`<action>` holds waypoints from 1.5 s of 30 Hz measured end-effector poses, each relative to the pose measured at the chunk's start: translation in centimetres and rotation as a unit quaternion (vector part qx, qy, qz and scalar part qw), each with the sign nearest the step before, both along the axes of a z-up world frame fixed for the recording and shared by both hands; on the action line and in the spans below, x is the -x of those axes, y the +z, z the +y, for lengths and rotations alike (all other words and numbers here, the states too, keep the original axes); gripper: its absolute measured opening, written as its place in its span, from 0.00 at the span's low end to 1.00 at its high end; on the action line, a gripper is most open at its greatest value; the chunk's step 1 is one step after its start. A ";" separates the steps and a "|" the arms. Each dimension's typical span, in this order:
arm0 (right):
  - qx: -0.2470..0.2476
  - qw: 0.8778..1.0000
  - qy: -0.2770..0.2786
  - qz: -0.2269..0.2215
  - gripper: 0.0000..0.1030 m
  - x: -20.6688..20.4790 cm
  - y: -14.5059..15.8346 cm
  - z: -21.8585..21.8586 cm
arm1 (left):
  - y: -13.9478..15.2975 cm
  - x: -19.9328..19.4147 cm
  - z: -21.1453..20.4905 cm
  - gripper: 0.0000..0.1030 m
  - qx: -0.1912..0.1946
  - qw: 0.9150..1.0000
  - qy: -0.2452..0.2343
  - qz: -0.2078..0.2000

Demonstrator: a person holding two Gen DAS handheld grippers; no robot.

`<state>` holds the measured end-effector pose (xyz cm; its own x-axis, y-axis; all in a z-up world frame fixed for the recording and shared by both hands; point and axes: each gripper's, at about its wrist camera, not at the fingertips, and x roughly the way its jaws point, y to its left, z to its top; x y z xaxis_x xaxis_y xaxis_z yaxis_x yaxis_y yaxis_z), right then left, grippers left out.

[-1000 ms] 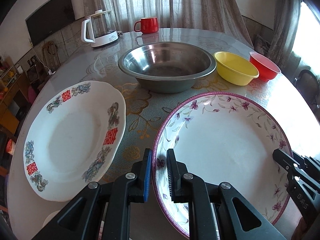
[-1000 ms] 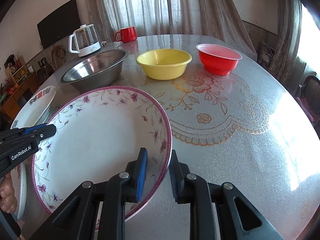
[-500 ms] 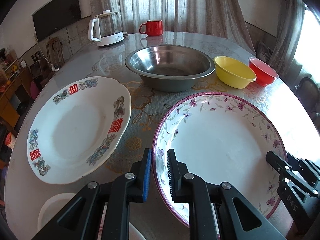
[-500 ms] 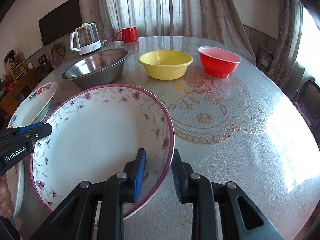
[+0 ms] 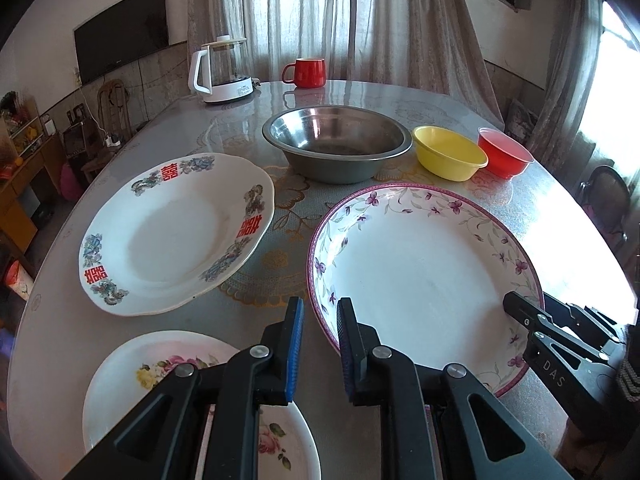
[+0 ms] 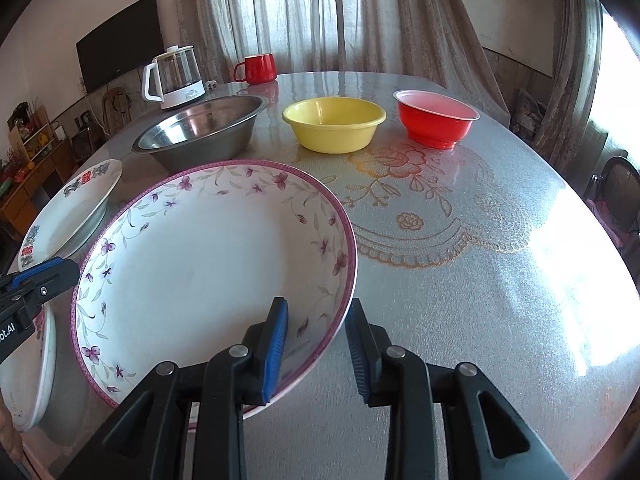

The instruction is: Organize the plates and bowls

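Observation:
A large white plate with a purple floral rim (image 5: 424,276) (image 6: 208,256) lies on the round table. My left gripper (image 5: 318,322) straddles its near-left rim, jaws open, pads apart from the rim. My right gripper (image 6: 316,330) straddles its near-right rim, also open. A white plate with red characters (image 5: 176,232) (image 6: 72,204) lies to the left. A rose-patterned plate (image 5: 168,380) lies under my left gripper. A steel bowl (image 5: 336,148) (image 6: 204,130), a yellow bowl (image 5: 448,152) (image 6: 334,122) and a red bowl (image 5: 504,152) (image 6: 438,116) stand behind.
A glass kettle (image 5: 222,70) (image 6: 174,76) and a red mug (image 5: 306,72) (image 6: 258,68) stand at the table's far edge (image 5: 360,84). A chair (image 6: 616,188) is at the right. Shelves and a wall TV (image 5: 120,48) are at the left.
Both grippers opened wider and pulled back and up from the purple-rimmed plate, which now rests on the table. The rose-patterned plate came into the left wrist view.

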<state>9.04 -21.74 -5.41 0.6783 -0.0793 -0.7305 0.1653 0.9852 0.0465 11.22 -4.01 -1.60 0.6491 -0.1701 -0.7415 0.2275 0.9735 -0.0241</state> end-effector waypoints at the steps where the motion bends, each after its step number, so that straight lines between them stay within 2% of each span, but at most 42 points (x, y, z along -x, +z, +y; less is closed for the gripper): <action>1: 0.000 1.000 0.000 0.000 0.29 0.1 0.0 0.0 | 0.1 0.2 0.1 0.17 0.001 1.000 0.002 -0.001; 11: -0.001 1.000 0.003 -0.001 0.35 1.3 0.3 0.8 | 1.0 2.4 0.9 0.20 -0.004 0.999 0.012 -0.031; 23: 0.066 0.997 -0.021 -0.041 0.35 4.3 2.4 1.4 | 1.4 3.6 2.4 0.24 0.001 0.999 0.025 -0.044; 27: 0.074 0.995 -0.019 -0.058 0.35 4.6 3.3 2.0 | 1.5 3.9 3.0 0.25 -0.001 0.998 0.035 -0.051; 32: 0.049 0.997 0.011 -0.063 0.35 3.9 3.8 3.0 | 1.9 4.3 4.1 0.27 -0.006 0.997 0.045 -0.061; 36: 0.003 0.997 0.050 -0.061 0.35 2.8 4.0 4.1 | 2.0 4.3 5.1 0.29 -0.008 0.996 0.054 -0.064; 39: -0.029 0.995 0.078 -0.055 0.35 1.7 4.0 5.2 | 2.1 4.3 5.8 0.29 -0.010 0.996 0.063 -0.066; 45: -0.062 0.988 0.132 -0.049 0.35 -0.1 4.1 7.8 | 2.2 4.2 7.0 0.29 -0.009 0.995 0.076 -0.069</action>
<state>9.15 -13.98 -1.35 0.7313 0.1950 -0.6536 -0.1072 0.9792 0.1722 7.06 2.97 0.58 0.7615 -0.0499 -0.6462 0.0780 0.9968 0.0149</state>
